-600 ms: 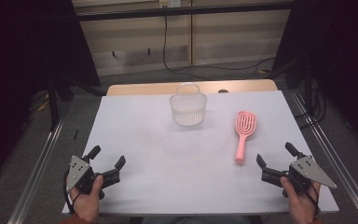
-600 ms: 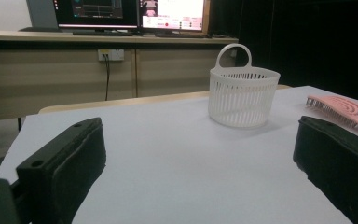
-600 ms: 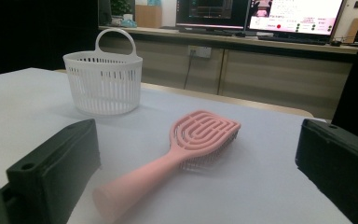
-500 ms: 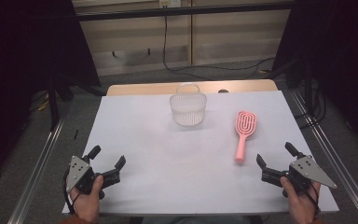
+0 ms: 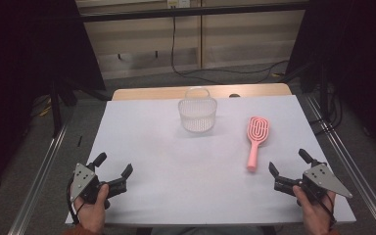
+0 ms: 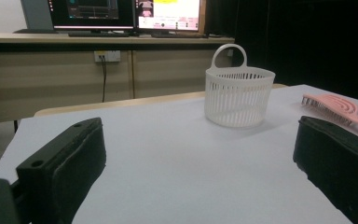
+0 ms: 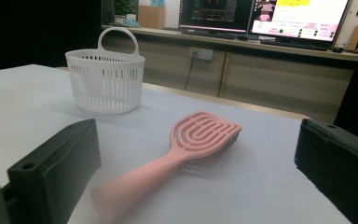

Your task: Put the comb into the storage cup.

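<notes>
Lying flat on the white table point(image 5: 176, 161), the pink hairbrush point(image 5: 255, 138) is the thing nearest the right gripper point(image 5: 289, 169), at about two o'clock from the table's middle in the high view. Its oval head points toward twelve o'clock and its straight handle runs down toward six, slightly tilted, so the blunt handle end sits just beside the right gripper's jaws without touching them. The head is an open loop pattern of curved ribs, one nested inside another, all in the same salmon pink; in the right gripper view the hairbrush point(image 7: 177, 158) rests with the ribbed back up and short bristles showing underneath along the head's edge. The handle is smooth, round and widens a little at its end.

The right gripper is held in a hand at the five o'clock corner of the table, jaws spread wide and holding nothing. The left gripper point(image 5: 112, 166) is held at the seven o'clock corner, its jaws likewise wide apart and empty, well apart from the brush.

A white slatted basket point(image 5: 197, 113) with a loop handle stands upright at twelve o'clock, near the far edge, to the nine o'clock side of the brush head and apart from it. In the left gripper view the basket point(image 6: 237, 95) stands ahead between the jaws.
</notes>
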The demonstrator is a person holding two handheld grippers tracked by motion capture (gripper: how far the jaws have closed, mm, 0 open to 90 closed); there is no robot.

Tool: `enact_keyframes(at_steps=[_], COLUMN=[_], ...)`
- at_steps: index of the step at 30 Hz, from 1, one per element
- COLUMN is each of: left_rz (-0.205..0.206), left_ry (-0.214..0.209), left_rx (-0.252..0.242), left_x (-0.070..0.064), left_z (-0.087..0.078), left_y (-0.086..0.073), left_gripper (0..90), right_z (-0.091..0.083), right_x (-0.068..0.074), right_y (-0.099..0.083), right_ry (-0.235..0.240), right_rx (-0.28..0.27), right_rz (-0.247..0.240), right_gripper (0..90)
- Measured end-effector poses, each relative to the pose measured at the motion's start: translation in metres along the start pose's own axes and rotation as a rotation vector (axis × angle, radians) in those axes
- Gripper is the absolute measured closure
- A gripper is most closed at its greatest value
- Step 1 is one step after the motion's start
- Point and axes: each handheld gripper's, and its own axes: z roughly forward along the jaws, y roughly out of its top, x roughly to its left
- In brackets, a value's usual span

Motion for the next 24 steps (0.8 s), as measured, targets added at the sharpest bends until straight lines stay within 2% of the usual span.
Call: enact_keyframes(at_steps=[9, 12, 13, 16, 18, 21, 24], left_rz=[-0.011, -0.016, -0.005, -0.009, -0.022, -0.013, 0.001], left_ry=[-0.001, -0.005, 0.001, 0.011, 0.012, 0.001, -0.012], left_rx=[0.004, -0.003, 0.004, 0.008, 0.004, 0.008, 0.012], left_x=[0.001, 0.001, 0.000, 0.001, 0.002, 0.000, -0.001], left_z=[-0.001, -0.001, -0.002, -0.002, -0.002, 0.000, 0.000], left_y=[-0.001, 0.000, 0.000, -0.001, -0.001, -0.001, 0.000], left_gripper=[2.4, 2.4, 2.4, 2.4, 2.4, 2.4, 2.4], right_z=[0.007, 0.009, 0.011, 0.013, 0.017, 0.021, 0.025], right_x=[0.004, 0.006, 0.008, 0.008, 0.008, 0.010, 0.011], right_y=[0.002, 0.002, 0.003, 0.003, 0.003, 0.004, 0.005], right_ry=[0.022, 0.033, 0.043, 0.049, 0.069, 0.081, 0.073], right_rx=[-0.002, -0.002, -0.006, -0.011, -0.013, -0.019, -0.014], right_rz=[0.011, 0.029, 0.039, 0.025, 0.023, 0.028, 0.030], right_gripper=[0.0, 0.0, 0.0, 0.0, 0.0, 0.0, 0.0])
